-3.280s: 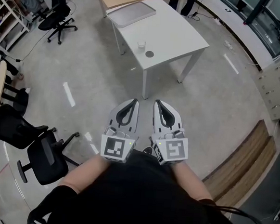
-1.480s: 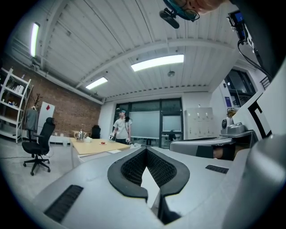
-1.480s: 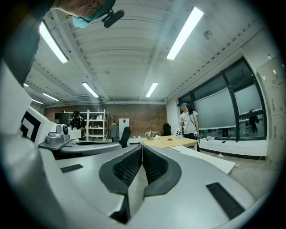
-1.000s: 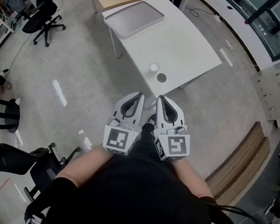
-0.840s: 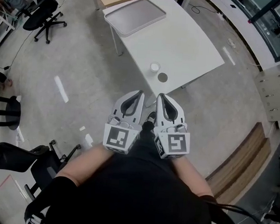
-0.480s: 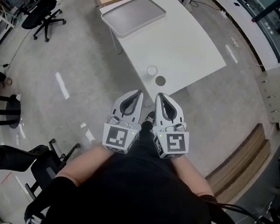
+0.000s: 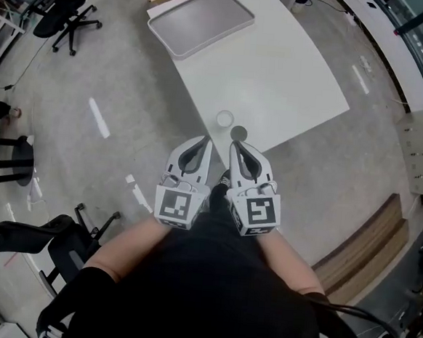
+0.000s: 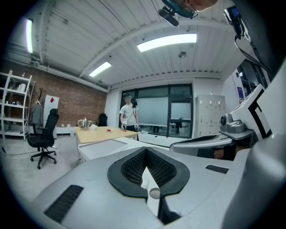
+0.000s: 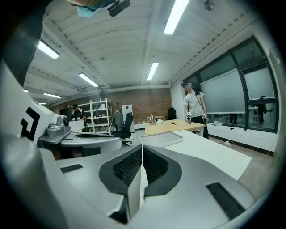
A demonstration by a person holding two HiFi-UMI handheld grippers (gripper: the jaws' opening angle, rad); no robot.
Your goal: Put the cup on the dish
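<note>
1. My left gripper (image 7: 204, 141) has its jaws together, the tips meeting, and nothing is held between them.
2. My right gripper (image 7: 234, 144) is closed up the same way and is also empty. The two sit side by side in front of me, pointing at the counter (image 7: 299, 77).
3. The cup (image 7: 224, 118) stands upright on the white counter, close to its near corner.
4. The dish (image 7: 239, 134) is small, round and dark. It lies just beside the cup, to its right and a little nearer me. The cup is on the bare counter, not on the dish.
5. In the head view both gripper tips show just short of the cup and dish, with the right one nearest the dish. Neither touches them.
6. In the left gripper view, the cup and dish show through the slit below its closed tips.
7. A grey tray (image 7: 201, 22) lies at the counter's far end, well apart from the cup.
</note>
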